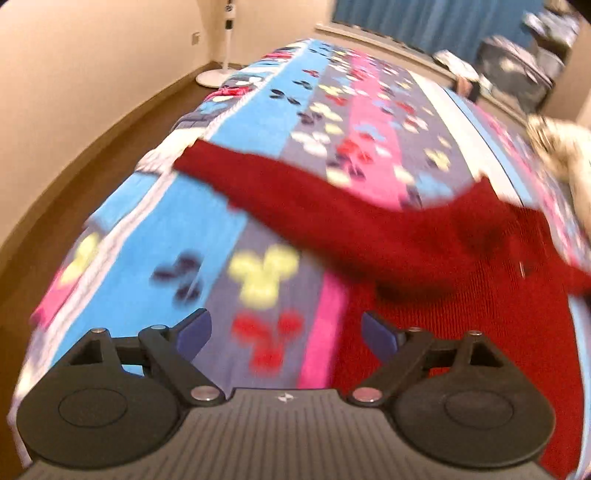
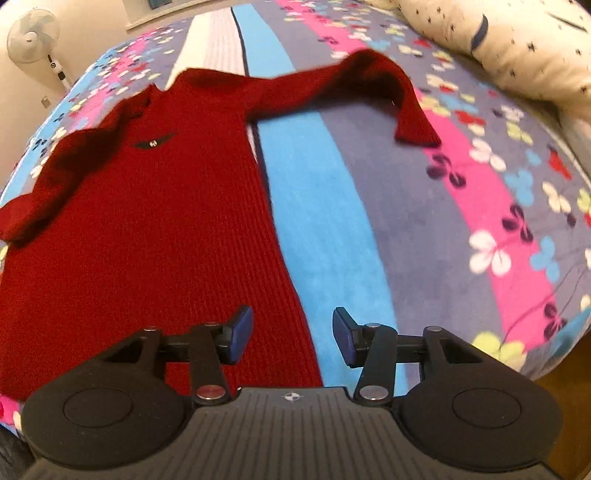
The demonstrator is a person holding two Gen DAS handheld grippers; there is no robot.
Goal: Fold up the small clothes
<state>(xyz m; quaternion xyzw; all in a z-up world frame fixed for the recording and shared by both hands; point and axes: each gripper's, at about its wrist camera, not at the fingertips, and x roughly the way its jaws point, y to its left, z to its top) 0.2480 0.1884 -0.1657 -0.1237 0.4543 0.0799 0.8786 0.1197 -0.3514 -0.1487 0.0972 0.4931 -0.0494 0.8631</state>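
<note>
The red knit sweater (image 2: 155, 206) lies face up on the bed, spread over the striped flowered blanket (image 2: 424, 229), a small dark emblem (image 2: 153, 143) showing on its chest, and this looks like the very start of the fold: body flat, sleeves not yet brought in. From the right wrist view, the right sleeve (image 2: 373, 81) arcs out away from the body and drops its cuff onto the pink stripe, well apart from the torso; the other sleeve (image 2: 55, 173) lies bunched along the sweater's far edge. The right gripper (image 2: 291, 336) hovers above the hem edge, jaws parted to a middling gap, nothing between the blue pads, one pad over the knit and one over the blue stripe. Over on the left wrist view, blurred, the left gripper (image 1: 286, 339) stands wide, pads empty, above the blanket just beside the sweater's side, with a sleeve (image 1: 295, 206) stretched across the bed ahead of it. Neither hand holds cloth. My read: the next move calls for taking a sleeve at its cuff and laying it across the chest, and that needs a clean pinch of the knit alone, not the blanket under it. A pillow (image 2: 517, 48) sits at the bed's far corner, a standing fan (image 2: 33, 35) beyond.
</note>
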